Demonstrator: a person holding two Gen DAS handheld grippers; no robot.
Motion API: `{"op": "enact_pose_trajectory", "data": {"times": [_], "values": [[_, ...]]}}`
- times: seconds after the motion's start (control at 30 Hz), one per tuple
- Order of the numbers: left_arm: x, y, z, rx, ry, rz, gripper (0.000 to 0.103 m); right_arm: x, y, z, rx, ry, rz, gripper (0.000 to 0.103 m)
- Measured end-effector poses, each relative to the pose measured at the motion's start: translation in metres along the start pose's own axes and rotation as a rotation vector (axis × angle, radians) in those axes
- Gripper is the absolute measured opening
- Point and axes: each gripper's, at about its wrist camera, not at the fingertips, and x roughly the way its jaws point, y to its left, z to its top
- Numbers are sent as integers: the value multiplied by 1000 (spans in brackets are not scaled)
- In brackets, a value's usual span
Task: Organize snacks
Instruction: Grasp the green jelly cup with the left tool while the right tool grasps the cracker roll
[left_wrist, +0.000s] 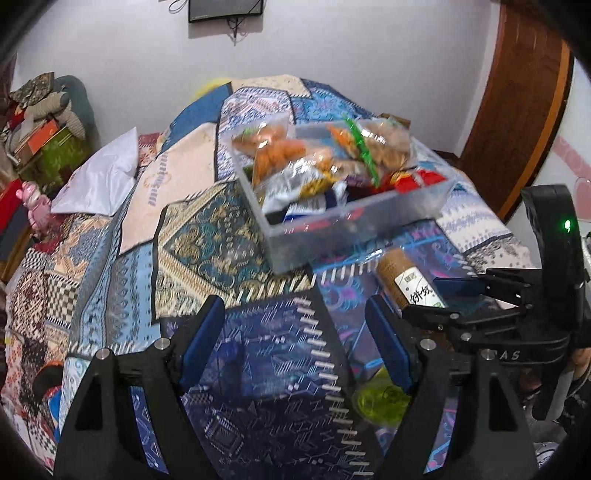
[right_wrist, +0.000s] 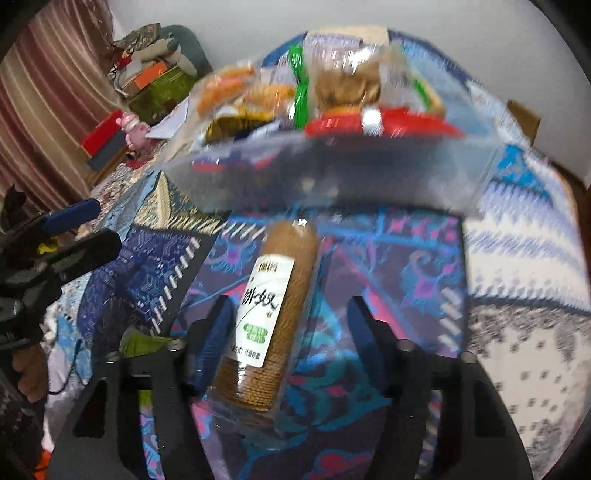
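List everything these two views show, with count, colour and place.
Clear plastic bin: one, transparent, on the patterned cloth, filled with snack packets.
Snack packets: several, orange, green, red, white; piled in the bin.
Biscuit roll: one, brown with a white label, lying on the cloth in front of the bin, between the right claw's fingers.
Green item: one, on the cloth beside the left claw; blurred.
Patterned cloth: patchwork, blue and beige, covering the surface.
Left claw: open, holding nothing.
Right claw: open around the roll.
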Motion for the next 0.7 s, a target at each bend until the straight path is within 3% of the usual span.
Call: {"op": "enact_pose_trajectory", "data": {"times": [0.07,0.27,0.4,0.7], "values": [[2,-2,-5,1,11,-9,78,5,-1,-1,28,9,30,54],[4,-11,-16,8,24,-33,78,9,18,-3,-58,10,-19,41],[3,-14,-20,-8,41,-58,78,3,11,-4,-27,10,9,35],[5,-43,-35,45,83,-87,78,-23,-12,-25,19,-19,-22,33]]}}
